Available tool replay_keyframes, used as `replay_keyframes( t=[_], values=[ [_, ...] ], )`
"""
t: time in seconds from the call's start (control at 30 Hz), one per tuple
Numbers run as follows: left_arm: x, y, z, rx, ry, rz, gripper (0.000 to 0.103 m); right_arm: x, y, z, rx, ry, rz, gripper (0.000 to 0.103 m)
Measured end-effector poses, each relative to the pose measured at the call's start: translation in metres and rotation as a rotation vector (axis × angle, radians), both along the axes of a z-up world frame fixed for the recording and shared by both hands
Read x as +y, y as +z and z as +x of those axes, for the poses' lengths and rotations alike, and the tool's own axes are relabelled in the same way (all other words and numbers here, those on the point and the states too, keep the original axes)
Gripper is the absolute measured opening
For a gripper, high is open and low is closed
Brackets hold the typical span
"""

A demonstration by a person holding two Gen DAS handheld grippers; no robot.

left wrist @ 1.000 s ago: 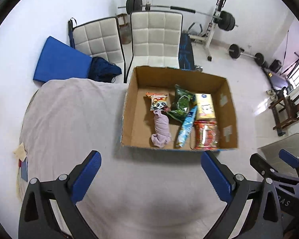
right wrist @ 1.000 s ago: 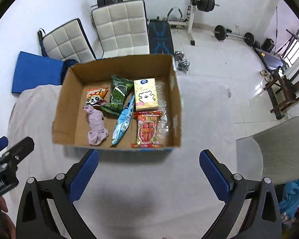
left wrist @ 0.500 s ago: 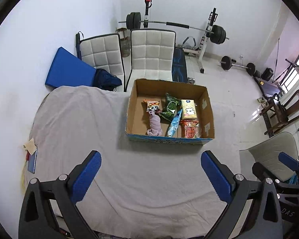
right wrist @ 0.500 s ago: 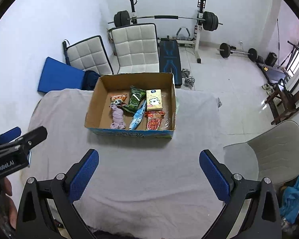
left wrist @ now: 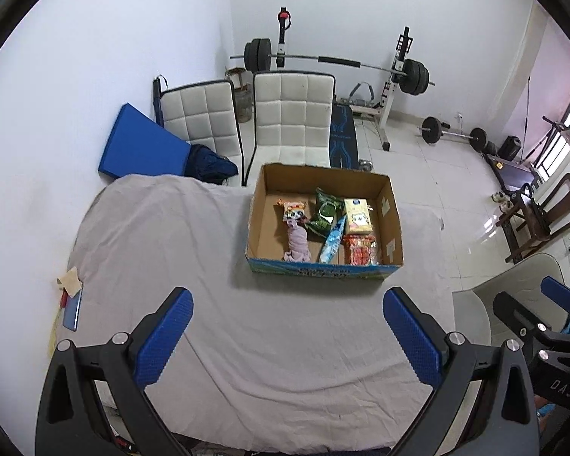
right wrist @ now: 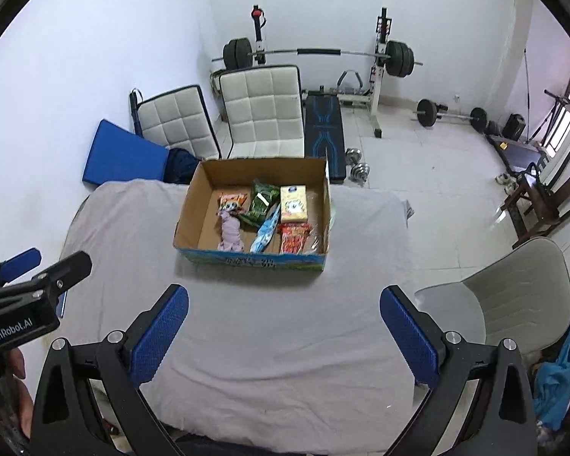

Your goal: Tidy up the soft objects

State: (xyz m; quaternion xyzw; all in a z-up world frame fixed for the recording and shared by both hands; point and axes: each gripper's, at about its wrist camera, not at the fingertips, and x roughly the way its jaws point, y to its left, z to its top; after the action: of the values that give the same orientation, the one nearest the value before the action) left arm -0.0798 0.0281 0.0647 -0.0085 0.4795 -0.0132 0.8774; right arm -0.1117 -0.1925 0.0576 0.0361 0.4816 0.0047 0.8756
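Holding both grippers spread wide and empty, your left gripper (left wrist: 285,336) and right gripper (right wrist: 283,330) hang well before the cardboard box (left wrist: 325,268). Inside the box lie the pink cloth (left wrist: 298,241) and snack packets (left wrist: 328,211); behind it stand two white chairs (left wrist: 290,117).

The left hand-held gripper (left wrist: 287,336) is held level with its blue-padded jaws spread wide and nothing between them. The right hand-held gripper (right wrist: 283,332) is equally wide and bare, beside it.

A home gym room: a loaded steel barbell on a white rack (left wrist: 338,61) stands at the upper centre, a smaller black-plated barbell (left wrist: 452,135) lies on the white tiled floor (left wrist: 418,174) at right, and two white padded chairs (left wrist: 290,114) stand mid-frame.
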Motion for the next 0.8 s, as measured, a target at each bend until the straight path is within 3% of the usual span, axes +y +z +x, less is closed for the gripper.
replay_keyframes(
  t=[0.8],
  values=[
    [0.011, 0.011, 0.004, -0.065, 0.033, 0.012, 0.103, 0.004, 0.030, 0.008, -0.087, 0.002, -0.029, 0.103]
  ],
)
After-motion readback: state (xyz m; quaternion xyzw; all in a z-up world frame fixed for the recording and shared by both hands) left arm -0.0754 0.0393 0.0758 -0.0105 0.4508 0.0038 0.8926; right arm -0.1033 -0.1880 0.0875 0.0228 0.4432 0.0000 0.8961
